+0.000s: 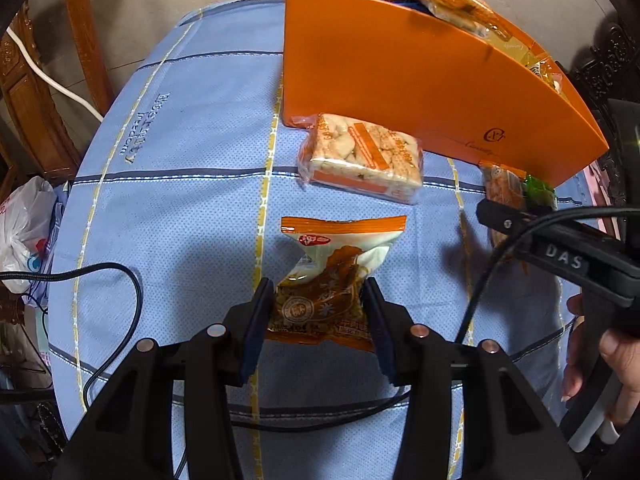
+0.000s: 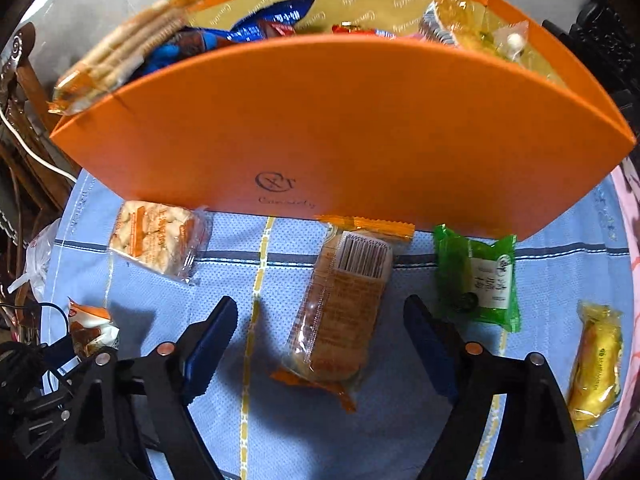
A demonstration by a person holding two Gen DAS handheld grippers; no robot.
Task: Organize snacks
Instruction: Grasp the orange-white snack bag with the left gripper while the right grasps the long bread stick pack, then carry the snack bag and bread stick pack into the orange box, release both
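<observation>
Left gripper (image 1: 320, 312) clamped on white-orange snack packet (image 1: 332, 280), short of orange box (image 1: 400, 80). Right gripper (image 2: 320, 344) open, straddling cracker pack (image 2: 344, 312); long axis runs toward box wall.

The orange box (image 2: 340, 128) hides most of the snacks inside it behind its front wall, only their tops showing above the rim; the print on the green packet (image 2: 478, 276) just in front of the box is too small to read; in the left wrist view that packet (image 1: 540, 190) sits mostly behind the right gripper (image 1: 496, 212), whose fingertips cannot be made out.
</observation>
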